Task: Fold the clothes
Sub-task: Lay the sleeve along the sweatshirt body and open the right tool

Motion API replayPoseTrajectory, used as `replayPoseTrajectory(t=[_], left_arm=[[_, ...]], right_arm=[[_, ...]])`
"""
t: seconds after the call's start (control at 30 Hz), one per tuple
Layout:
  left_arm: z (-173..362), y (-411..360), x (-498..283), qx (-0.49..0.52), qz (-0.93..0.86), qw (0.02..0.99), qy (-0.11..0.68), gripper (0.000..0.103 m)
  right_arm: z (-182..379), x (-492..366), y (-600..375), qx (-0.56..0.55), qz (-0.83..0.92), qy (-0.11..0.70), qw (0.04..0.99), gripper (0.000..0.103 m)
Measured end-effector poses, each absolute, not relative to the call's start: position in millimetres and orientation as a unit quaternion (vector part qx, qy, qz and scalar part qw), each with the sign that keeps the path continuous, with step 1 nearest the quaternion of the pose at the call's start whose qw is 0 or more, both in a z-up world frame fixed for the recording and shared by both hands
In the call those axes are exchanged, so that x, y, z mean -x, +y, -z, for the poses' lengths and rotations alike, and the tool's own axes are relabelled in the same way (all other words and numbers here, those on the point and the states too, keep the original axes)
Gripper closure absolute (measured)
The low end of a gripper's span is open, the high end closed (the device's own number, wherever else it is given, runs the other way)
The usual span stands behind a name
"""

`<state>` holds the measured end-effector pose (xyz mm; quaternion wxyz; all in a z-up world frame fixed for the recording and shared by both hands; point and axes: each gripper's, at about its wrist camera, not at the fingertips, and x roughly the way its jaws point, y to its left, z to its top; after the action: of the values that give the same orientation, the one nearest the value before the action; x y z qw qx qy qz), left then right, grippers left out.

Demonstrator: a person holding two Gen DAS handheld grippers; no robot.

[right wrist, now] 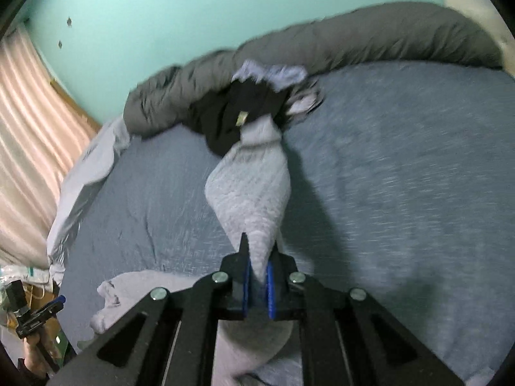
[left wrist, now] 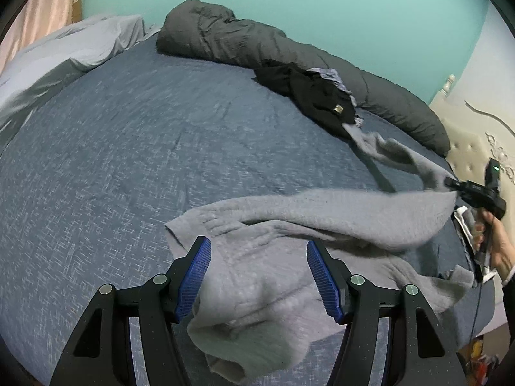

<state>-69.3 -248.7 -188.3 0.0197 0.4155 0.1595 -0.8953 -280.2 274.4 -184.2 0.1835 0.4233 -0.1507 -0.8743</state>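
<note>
The grey sweater (left wrist: 273, 257) lies rumpled on the bed (left wrist: 112, 160). The right tongs (right wrist: 257, 284) are clamped on one sleeve, pulled taut toward the black garment (right wrist: 231, 112), where its far end is caught. The left tongs (left wrist: 259, 276) stand apart over the sweater's body, gripping nothing, nearer its bulk.

Both fisheye cameras sit on hand-held grippers, angled down over the blue-grey woven bedspread (left wrist: 112, 167). Both views share the fuzzy light-grey knitted sweater (right wrist: 254, 186), close, and the rolled dark-grey duvet (left wrist: 225, 35) against the far wall.
</note>
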Motion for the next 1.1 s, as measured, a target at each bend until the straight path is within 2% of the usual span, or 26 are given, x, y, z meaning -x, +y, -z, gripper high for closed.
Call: replayPoseTrajectory(t=[0.1, 0.27, 0.4, 0.47, 0.5, 0.53, 0.7, 0.83, 1.1], left_arm=[[182, -244, 67, -0.413, 0.897, 0.016, 0.156, 0.037], [178, -238, 66, -0.414, 0.897, 0.014, 0.152, 0.037], [179, -233, 66, -0.416, 0.897, 0.012, 0.151, 0.037], [180, -232, 67, -0.418, 0.896, 0.012, 0.149, 0.037], [181, -232, 67, -0.420, 0.896, 0.013, 0.147, 0.037], [182, -232, 68, -0.422, 0.895, 0.014, 0.145, 0.037], [189, -236, 72, -0.427, 0.891, 0.022, 0.151, 0.037], [195, -238, 74, -0.434, 0.888, 0.029, 0.146, 0.037], [208, -248, 76, -0.446, 0.883, 0.042, 0.142, 0.037]], right_arm=[[172, 246, 297, -0.421, 0.878, -0.136, 0.181, 0.096], [198, 205, 318, -0.508, 0.832, -0.125, 0.186, 0.093], [221, 201, 336, -0.532, 0.823, -0.129, 0.151, 0.090], [232, 200, 345, -0.543, 0.819, -0.130, 0.133, 0.075], [232, 204, 352, -0.537, 0.823, -0.142, 0.120, 0.054], [232, 212, 353, -0.532, 0.826, -0.148, 0.117, 0.043], [243, 256, 335, -0.529, 0.827, -0.145, 0.120, 0.043], [279, 291, 308, -0.573, 0.799, -0.132, 0.123, 0.038], [325, 330, 297, -0.605, 0.781, -0.118, 0.101, 0.038]])
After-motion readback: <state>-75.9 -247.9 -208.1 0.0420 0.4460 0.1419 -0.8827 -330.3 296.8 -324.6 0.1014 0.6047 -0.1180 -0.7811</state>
